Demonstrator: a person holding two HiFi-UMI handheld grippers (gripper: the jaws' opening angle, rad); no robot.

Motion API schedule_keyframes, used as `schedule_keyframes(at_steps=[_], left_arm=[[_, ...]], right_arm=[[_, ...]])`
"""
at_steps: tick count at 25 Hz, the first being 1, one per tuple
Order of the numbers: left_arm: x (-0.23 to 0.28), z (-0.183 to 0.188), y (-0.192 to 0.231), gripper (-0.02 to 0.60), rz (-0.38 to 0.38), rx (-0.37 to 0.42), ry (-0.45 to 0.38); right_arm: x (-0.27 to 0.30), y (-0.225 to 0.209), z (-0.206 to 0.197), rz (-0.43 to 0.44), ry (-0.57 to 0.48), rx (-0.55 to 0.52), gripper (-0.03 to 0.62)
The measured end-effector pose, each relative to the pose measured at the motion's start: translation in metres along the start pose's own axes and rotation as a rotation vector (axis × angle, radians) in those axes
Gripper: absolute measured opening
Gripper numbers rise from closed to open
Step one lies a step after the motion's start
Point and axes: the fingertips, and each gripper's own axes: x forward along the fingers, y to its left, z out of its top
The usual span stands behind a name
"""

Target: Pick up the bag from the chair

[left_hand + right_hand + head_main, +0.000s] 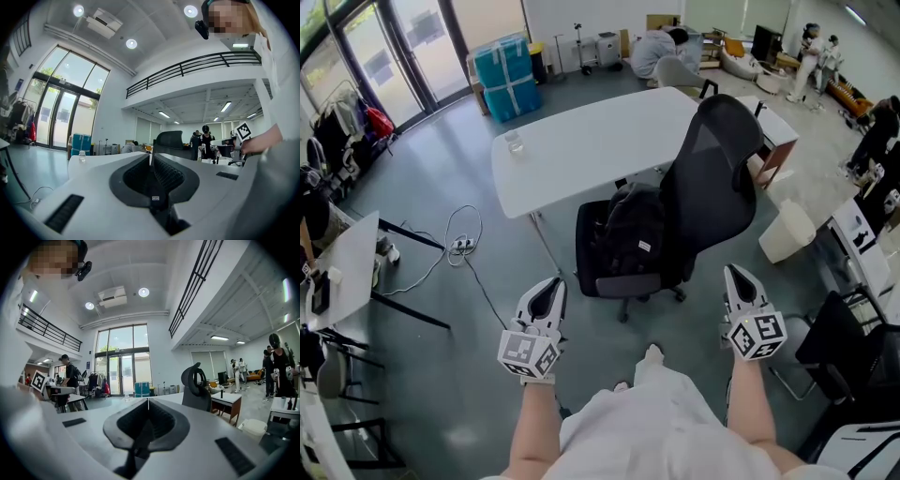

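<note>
A black soft fabric backpack (630, 234) slumps on the far black mesh office chair (719, 178). It is probably floppy, so grab its top. The near left gripper (547, 291) and right gripper (741, 279) are both clenched and empty.

The bag (630, 239) is black cloth, matt and softly creased; the chair (717, 178) has a matt black back that looks like mesh; the surface (581, 150) is white and smooth; the floor (441, 309) is grey with a dull sheen; the left tool (551, 284) and the right tool (737, 274) are smooth white plastic with ribbed black pads (166, 173).
</note>
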Motion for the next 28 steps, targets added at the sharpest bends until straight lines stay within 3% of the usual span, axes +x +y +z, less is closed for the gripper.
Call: schedule_keyframes(at_steps=[11, 21, 28], left_arm=[[0.078, 0.023, 0.005, 0.048, 0.019, 0.022, -0.001], [0.111, 0.029, 0.006, 0.048, 0.069, 0.02, -0.01], [0.132, 0.026, 0.012, 0.048, 0.064, 0.008, -0.006]], right_arm=[[0.073, -0.04, 0.023, 0.079, -0.002, -0.015, 0.018], [0.114, -0.058, 0.031, 0.16, -0.012, -0.011, 0.018], [0.132, -0.069, 0.027, 0.158, 0.001, 0.003, 0.019]])
